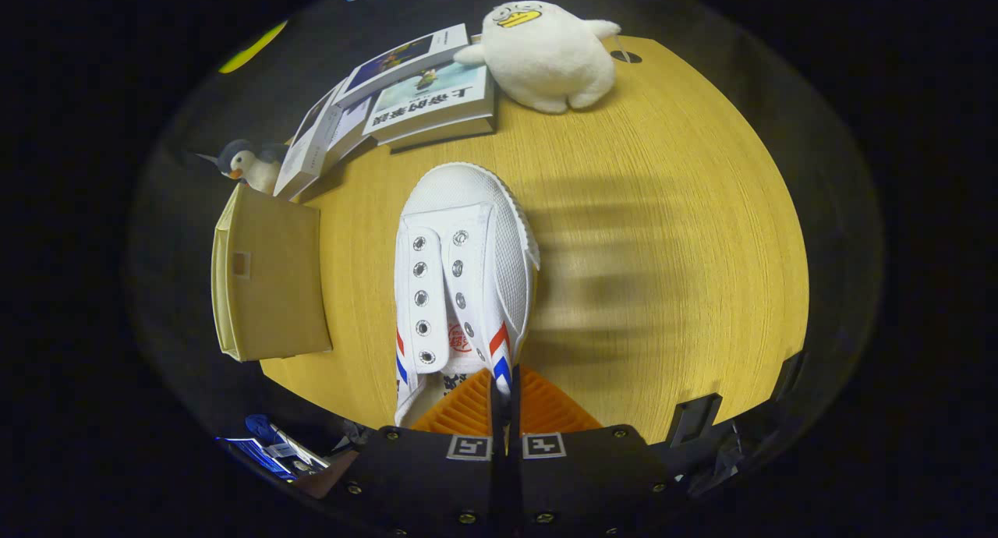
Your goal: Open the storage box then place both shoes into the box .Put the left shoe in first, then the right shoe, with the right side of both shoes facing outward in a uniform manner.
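Here my gripper (503, 409) has its two fingers drawn nearly together, pinching the side wall of the white canvas lace-less shoe with red and blue stripes (460, 265) near the heel opening. The shoe's long axis runs straight ahead of the fingers, toe pointing away, over the yellow wooden table (663, 234). The pale beige storage box (269, 284) sits to the left of the shoe, apart from it, so I judge the carry goes leftward. I count one shoe, one box, a stack of books (405, 93), one white plush duck (546, 54), one small penguin toy (248, 166)
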The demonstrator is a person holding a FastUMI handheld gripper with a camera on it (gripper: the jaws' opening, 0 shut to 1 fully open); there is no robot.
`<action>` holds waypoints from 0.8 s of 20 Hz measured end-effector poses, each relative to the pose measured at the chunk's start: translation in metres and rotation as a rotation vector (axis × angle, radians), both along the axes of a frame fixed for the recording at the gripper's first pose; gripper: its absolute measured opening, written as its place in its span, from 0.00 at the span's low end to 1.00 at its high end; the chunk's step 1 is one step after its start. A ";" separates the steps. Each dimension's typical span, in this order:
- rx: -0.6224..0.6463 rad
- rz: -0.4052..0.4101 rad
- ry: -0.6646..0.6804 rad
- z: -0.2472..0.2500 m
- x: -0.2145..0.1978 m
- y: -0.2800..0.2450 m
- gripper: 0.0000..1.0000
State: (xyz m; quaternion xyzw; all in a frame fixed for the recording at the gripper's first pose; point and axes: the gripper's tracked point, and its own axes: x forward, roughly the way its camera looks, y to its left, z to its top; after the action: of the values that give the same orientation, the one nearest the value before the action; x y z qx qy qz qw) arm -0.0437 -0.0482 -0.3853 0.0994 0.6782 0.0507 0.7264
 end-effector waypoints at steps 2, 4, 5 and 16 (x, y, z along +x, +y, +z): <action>-0.009 0.037 -0.027 0.016 0.005 0.015 0.00; 0.003 0.071 -0.047 0.032 0.009 0.035 0.00; 0.016 0.086 -0.057 0.040 0.012 0.047 0.00; 0.121 0.285 -0.112 0.094 0.036 0.177 0.00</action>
State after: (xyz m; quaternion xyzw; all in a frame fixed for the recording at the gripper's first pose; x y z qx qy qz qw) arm -0.0074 0.1292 -0.2913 0.0426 0.6397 0.1995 0.7411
